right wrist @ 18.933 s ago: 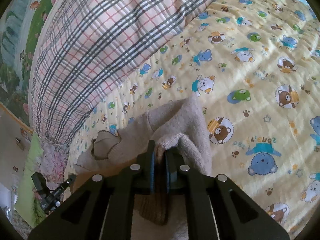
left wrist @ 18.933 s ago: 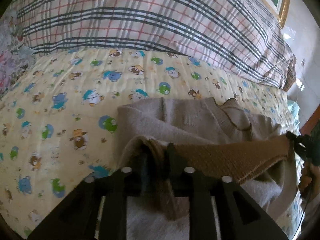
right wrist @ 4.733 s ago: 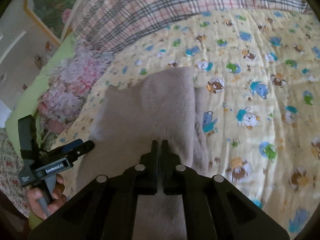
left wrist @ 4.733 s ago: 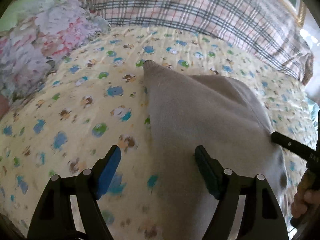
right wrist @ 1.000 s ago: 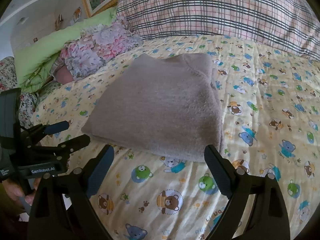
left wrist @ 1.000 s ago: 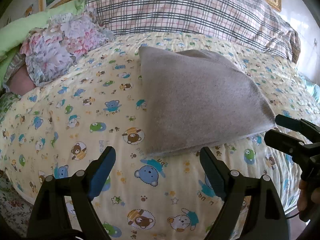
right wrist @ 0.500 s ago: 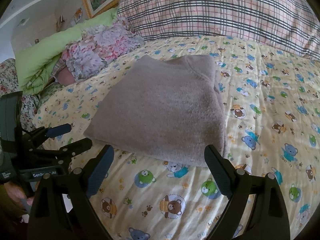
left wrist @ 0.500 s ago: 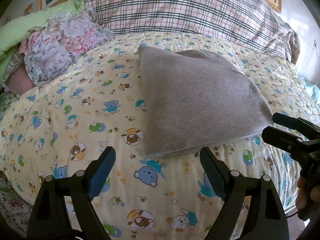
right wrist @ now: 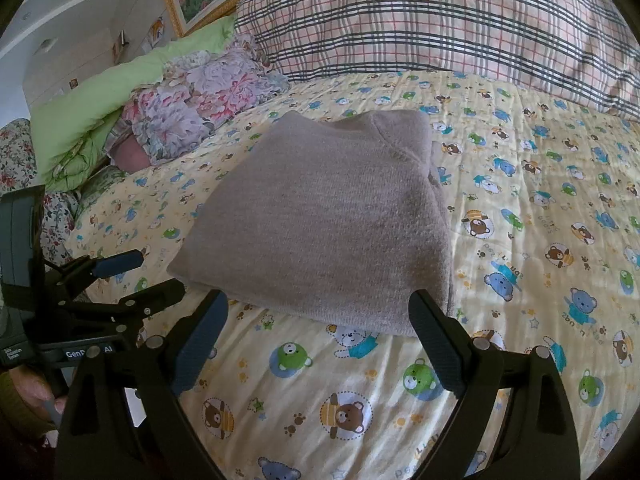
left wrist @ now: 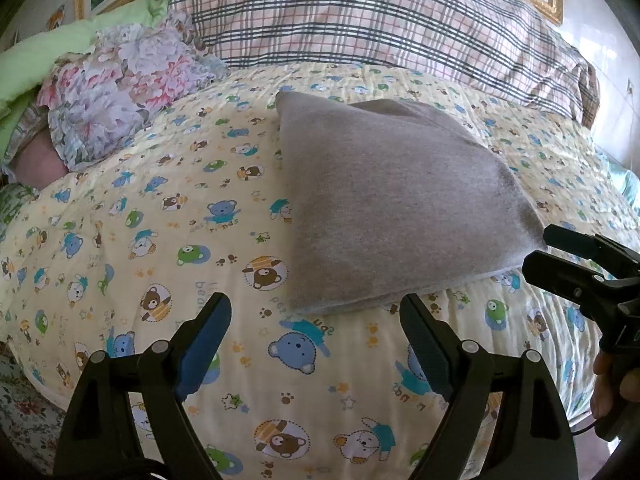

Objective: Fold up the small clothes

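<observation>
Both tools hang with jaws spread wide and empty, the left gripper (left wrist: 314,332) and right gripper (right wrist: 318,330) just short of the bed's yellow bear-print quilt (left wrist: 168,216), where, below a plaid pillow (right wrist: 440,16), the folded grey sweater (right wrist: 328,216) lies flat, touching neither.
</observation>
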{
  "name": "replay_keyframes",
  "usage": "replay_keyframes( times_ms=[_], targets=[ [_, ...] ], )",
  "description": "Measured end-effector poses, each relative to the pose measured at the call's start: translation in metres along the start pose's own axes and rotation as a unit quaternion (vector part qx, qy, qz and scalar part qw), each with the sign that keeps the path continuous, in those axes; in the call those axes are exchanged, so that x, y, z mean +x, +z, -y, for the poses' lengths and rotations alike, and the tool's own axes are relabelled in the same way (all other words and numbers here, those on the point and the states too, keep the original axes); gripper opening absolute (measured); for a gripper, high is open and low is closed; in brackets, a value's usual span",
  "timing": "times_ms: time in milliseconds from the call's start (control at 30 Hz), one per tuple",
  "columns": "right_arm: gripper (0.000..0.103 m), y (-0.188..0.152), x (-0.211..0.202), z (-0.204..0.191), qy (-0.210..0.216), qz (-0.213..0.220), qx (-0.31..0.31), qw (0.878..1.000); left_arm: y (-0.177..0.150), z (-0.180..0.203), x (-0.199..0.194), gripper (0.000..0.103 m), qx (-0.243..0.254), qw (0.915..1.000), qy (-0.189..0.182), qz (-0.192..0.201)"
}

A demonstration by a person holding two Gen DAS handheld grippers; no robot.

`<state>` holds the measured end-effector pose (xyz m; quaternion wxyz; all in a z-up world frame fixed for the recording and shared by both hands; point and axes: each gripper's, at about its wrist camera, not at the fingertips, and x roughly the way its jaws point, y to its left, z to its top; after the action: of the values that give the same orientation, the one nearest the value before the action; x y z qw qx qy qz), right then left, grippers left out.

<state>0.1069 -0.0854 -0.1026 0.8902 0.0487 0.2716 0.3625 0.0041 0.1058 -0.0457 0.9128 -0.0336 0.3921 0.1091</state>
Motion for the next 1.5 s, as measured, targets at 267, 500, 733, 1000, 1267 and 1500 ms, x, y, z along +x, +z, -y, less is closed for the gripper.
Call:
replay_keyframes(
  times_ms=[267,500,733,1000,1267,1500],
  targets=[
    [0.092,0.001,0.001,-0.001,0.000,0.000,0.001,1.000,0.000,0.000,0.000,0.087,0.000,1.0000,-0.001,-0.001],
    [0.092,0.001,0.000,0.001,0.002,0.000,0.000,1.000,0.001,0.001,-0.001,0.087,0.002,1.0000,-0.005,-0.001],
    [0.092,0.004,0.002,-0.002,0.004,0.004,0.001,1.000,0.004,-0.001,0.000,0.087,0.002,1.0000,-0.005,0.000],
    [0.092,0.007,-0.001,-0.004,0.006,0.010,0.004,1.000,0.006,-0.001,-0.001,0.087,0.004,1.0000,-0.004,-0.001],
    [0.092,0.013,-0.003,-0.001,0.007,0.014,0.006,1.000,0.013,0.001,-0.001,0.087,0.013,0.9999,0.004,0.004],
    [0.092,0.015,-0.002,0.002,0.007,0.012,0.009,1.000,0.016,0.002,0.000,0.087,0.014,0.9999,0.005,0.003]
  ],
)
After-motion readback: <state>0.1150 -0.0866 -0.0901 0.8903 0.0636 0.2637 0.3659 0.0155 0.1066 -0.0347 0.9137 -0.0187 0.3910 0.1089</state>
